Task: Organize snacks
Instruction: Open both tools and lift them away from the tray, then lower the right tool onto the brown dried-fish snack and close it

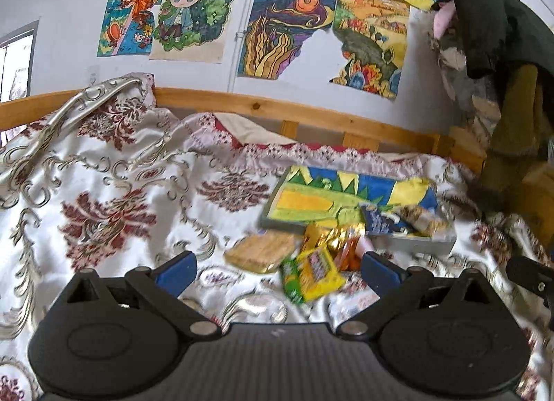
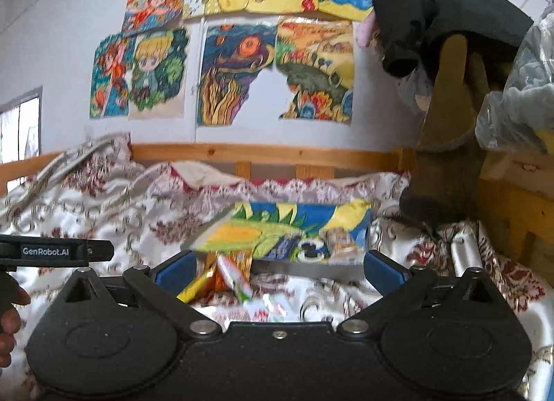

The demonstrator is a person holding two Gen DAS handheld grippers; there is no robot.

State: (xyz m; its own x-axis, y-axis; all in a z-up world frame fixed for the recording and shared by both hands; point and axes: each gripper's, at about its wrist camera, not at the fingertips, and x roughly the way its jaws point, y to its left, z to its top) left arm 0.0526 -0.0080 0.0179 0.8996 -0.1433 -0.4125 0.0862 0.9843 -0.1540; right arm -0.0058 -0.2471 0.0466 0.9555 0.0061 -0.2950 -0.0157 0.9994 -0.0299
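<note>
Snack packs lie in a heap on the patterned bedspread [image 1: 114, 193]: a tan cracker pack [image 1: 259, 251], a yellow and green packet [image 1: 311, 274] and gold and orange wrappers [image 1: 341, 240]. Behind them sits a shallow grey box [image 1: 426, 243] with a colourful painted lid [image 1: 346, 197]; a blue packet [image 1: 381, 221] and a cookie pack [image 1: 424, 221] rest in it. My left gripper [image 1: 278, 271] is open, its blue fingers either side of the heap. My right gripper [image 2: 277, 271] is open too, just before the yellow and orange packets [image 2: 214, 280] and the box [image 2: 294, 231].
A wooden bed rail [image 1: 277, 110] runs along the wall, which is covered with children's drawings [image 1: 287, 30]. Dark clothes [image 1: 484, 20] hang at the right, with a clear plastic bag [image 2: 519, 96] beside them. The left gripper's body [image 2: 52, 250] and a hand [image 2: 8, 325] show at the right view's left edge.
</note>
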